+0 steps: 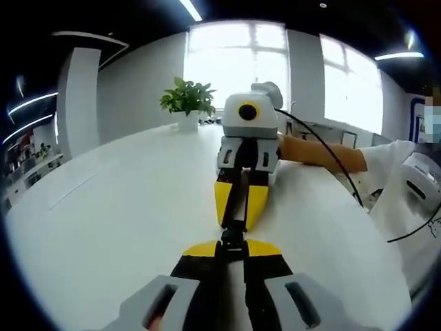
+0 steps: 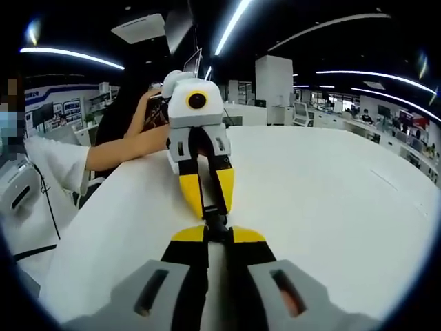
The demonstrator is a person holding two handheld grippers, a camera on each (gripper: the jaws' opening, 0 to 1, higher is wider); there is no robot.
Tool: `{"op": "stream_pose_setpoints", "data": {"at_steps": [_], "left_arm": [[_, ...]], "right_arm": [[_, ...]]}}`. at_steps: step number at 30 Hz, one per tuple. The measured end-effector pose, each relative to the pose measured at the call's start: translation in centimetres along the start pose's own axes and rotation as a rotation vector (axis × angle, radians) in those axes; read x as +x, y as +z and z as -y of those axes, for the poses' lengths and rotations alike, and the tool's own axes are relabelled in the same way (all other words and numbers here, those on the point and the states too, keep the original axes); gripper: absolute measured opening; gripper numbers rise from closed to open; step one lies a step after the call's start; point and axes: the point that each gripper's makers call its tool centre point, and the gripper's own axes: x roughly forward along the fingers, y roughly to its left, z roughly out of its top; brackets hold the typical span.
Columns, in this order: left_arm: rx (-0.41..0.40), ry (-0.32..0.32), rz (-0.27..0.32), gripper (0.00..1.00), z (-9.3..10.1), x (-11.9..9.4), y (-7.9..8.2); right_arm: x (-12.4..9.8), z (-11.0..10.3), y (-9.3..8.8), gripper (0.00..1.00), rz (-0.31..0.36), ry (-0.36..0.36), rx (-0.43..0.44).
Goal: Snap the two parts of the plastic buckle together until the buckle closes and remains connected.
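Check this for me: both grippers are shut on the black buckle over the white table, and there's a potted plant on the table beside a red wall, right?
Nearly. The left gripper and right gripper do clamp the black buckle over the white table, but the left gripper view shows the potted plant beside a white wall, not red.

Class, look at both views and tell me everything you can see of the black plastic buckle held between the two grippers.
The buckle is a slim black piece, plastic by its look, held above the white table. It runs in a line between the left gripper and the right gripper, whose yellow-tipped jaws face each other and pinch it at each end. In the right gripper view it shows as a short dark bar between the tips. Its join is hidden, so whether it has snapped shut cannot be told.
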Motion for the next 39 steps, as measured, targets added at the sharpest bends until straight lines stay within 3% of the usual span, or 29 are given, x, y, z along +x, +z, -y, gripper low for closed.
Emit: {"op": "stream_pose_setpoints", "data": {"at_steps": [5, 10, 13, 16, 20, 24, 27, 39], "left_arm": [[0.004, -0.02, 0.004, 0.1, -0.1, 0.0, 0.0], [0.0, 0.015, 0.009, 0.12, -0.3, 0.0, 0.0], [0.048, 0.048, 0.016, 0.13, -0.3, 0.0, 0.1], [0.033, 0.059, 0.017, 0.19, -0.5, -0.1, 0.1], [0.004, 0.05, 0.017, 0.21, -0.2, -0.3, -0.1], [-0.01, 0.05, 0.017, 0.2, 0.0, -0.5, -0.3], [-0.011, 0.061, 0.021, 0.12, -0.2, -0.6, -0.4], [0.013, 0.021, 0.024, 0.11, 0.3, -0.7, -0.6]], "right_arm": [[0.1, -0.1, 0.0, 0.08, -0.002, 0.017, -0.03], [-0.2, 0.2, -0.1, 0.11, 0.007, -0.006, -0.064], [-0.2, 0.2, -0.1, 0.11, 0.006, -0.013, -0.063], [-0.2, 0.3, -0.1, 0.18, 0.009, -0.033, -0.069], [-0.4, 0.4, -0.2, 0.17, 0.009, -0.037, -0.064], [-0.5, 0.3, -0.2, 0.12, 0.01, -0.036, -0.061], [-0.6, 0.2, -0.2, 0.12, 0.01, -0.038, -0.058], [-1.1, -0.1, -0.1, 0.12, 0.024, 0.0, -0.047]]}}
